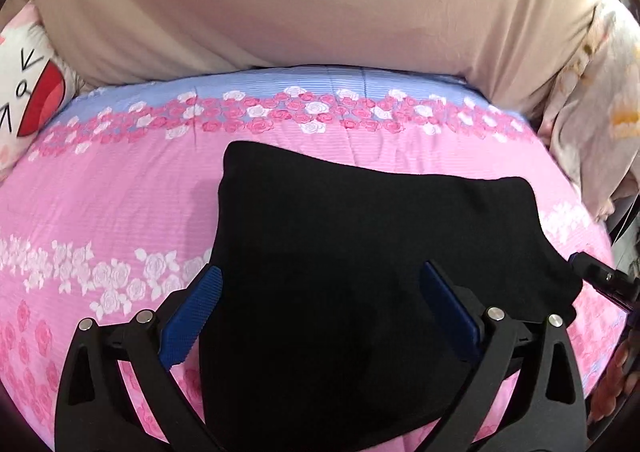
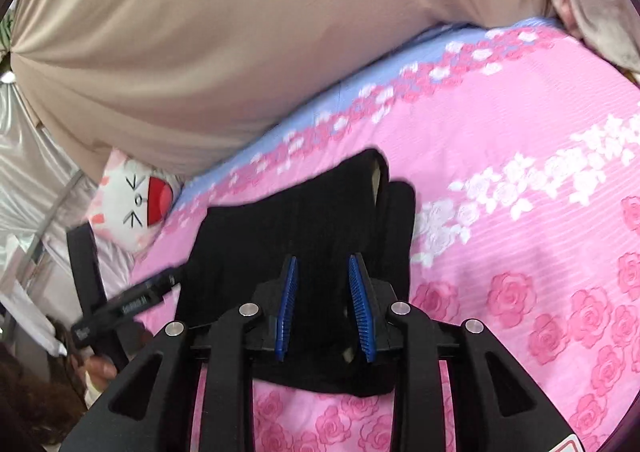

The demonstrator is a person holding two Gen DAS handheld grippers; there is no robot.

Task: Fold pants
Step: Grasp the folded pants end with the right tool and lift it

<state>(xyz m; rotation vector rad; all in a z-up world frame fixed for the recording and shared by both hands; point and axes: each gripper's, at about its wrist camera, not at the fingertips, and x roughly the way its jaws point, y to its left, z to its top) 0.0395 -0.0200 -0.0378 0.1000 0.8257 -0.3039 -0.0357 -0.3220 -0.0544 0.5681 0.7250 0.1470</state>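
The black pants (image 1: 360,252) lie folded into a compact block on the pink rose-print bedsheet (image 1: 100,204). My left gripper (image 1: 320,272) is open, its blue pads spread wide over the near edge of the pants. In the right wrist view the pants (image 2: 304,212) show as a folded stack. My right gripper (image 2: 323,264) is over their near edge, blue pads partly apart with black cloth between them, not pinched. The right gripper's tip shows at the right edge of the left wrist view (image 1: 600,276). The left gripper shows at the left of the right wrist view (image 2: 132,300).
A large beige pillow or cushion (image 1: 320,4) lies along the far side of the bed. A white cat-face plush (image 2: 136,200) sits at the bed's far left corner. Pale floral bedding (image 1: 592,92) is bunched at the right. Silvery curtain fabric (image 2: 32,172) hangs beyond the bed.
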